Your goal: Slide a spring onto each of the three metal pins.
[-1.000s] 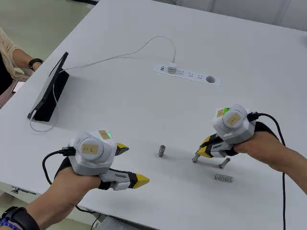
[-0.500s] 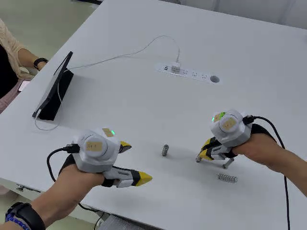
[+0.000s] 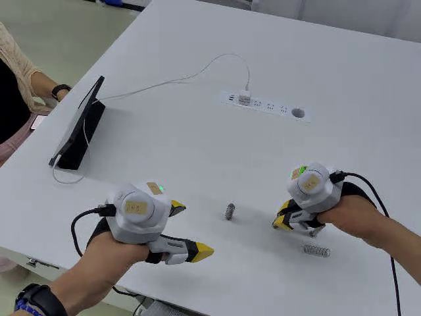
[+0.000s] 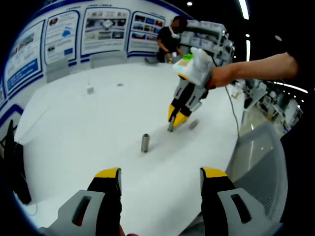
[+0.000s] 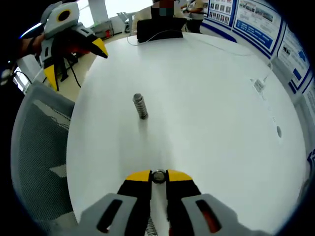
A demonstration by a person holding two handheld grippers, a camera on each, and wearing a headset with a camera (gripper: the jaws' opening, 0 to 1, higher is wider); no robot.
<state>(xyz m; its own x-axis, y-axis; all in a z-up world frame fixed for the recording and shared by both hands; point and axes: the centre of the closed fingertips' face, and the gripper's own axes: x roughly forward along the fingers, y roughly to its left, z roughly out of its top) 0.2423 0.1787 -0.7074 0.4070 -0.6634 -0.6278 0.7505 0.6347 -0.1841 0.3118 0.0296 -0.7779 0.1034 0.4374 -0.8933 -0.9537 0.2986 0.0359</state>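
Note:
An upright metal pin wrapped in a spring point(image 3: 229, 211) stands on the white table between my grippers; it also appears in the left gripper view point(image 4: 145, 142) and the right gripper view point(image 5: 140, 106). My right gripper point(image 3: 281, 222) is shut on a second metal pin point(image 5: 158, 176), held down at the table. Another pin point(image 3: 315, 232) lies just under that hand. A loose spring point(image 3: 316, 251) lies flat to the gripper's near right. My left gripper point(image 3: 191, 229) hovers open and holds nothing, its jaws point(image 4: 160, 174) pointing at the right gripper point(image 4: 180, 114).
A power strip point(image 3: 263, 105) with a plugged white cable lies at the far middle. A black tablet point(image 3: 77, 128) stands on its edge at the left. A person's arm point(image 3: 46, 85) rests off the table's left edge. The table's near edge runs close below my left hand.
The head camera has shifted, so the whole picture has moved. Both grippers keep about the same places; the right gripper stays shut on the pin.

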